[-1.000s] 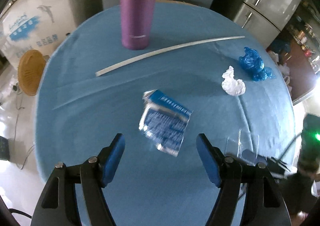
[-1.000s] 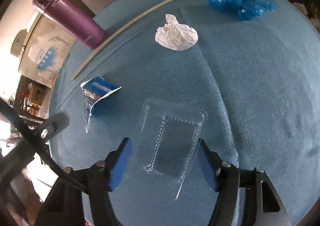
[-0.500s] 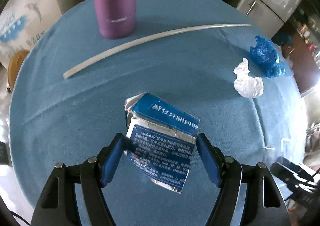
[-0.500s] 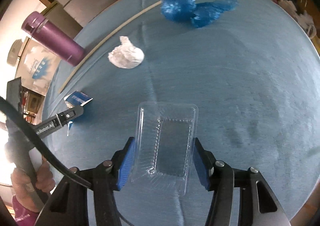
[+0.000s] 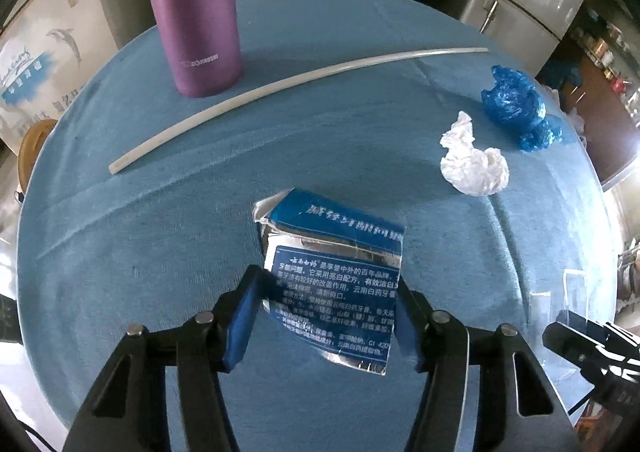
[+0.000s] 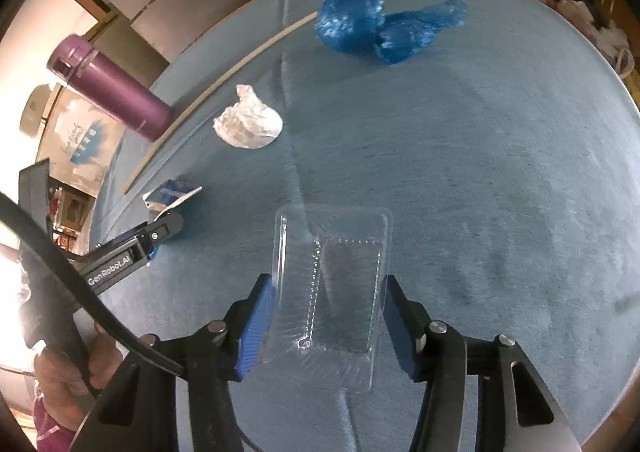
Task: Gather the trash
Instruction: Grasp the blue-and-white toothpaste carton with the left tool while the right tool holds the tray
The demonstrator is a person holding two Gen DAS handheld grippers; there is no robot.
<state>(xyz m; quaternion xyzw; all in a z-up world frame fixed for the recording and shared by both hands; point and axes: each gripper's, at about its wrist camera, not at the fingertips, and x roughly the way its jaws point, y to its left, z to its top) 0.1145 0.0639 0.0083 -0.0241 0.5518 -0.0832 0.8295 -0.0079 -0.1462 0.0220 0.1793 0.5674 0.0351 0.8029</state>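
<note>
Both hands down on the round desk covered in blue cloth, each over its own piece of trash.

Left hand-held gripper: lower than a second ago and closing fast from a wide spread, with the flattened blue and silver foil packet with white printing now between its blue pads. Right pad at the packet's right edge, left pad at or just short of the left edge; firm pinch not yet certain. Packet flat on the cloth at the near middle of the desk, far corner curled up.

Right hand-held gripper: slid across the desk since a second ago and closing slowly around the clear rectangular plastic blister tray. Left pad touching the tray's left rim, right pad just beside the right rim. Tray resting on the cloth, not lifted.

Meaning for the task: two pieces about to be secured at once, neither collected yet. Likely next: finish both squeezes, then lift. Risk: thin foil slipping flat under the pads, flimsy tray buckling.

Left on the desk: crumpled white tissue wad, crumpled blue plastic cover far right, long thin white strip across the far side. Tall purple metal flask upright at the far left, probably not trash. No bin in view.
</note>
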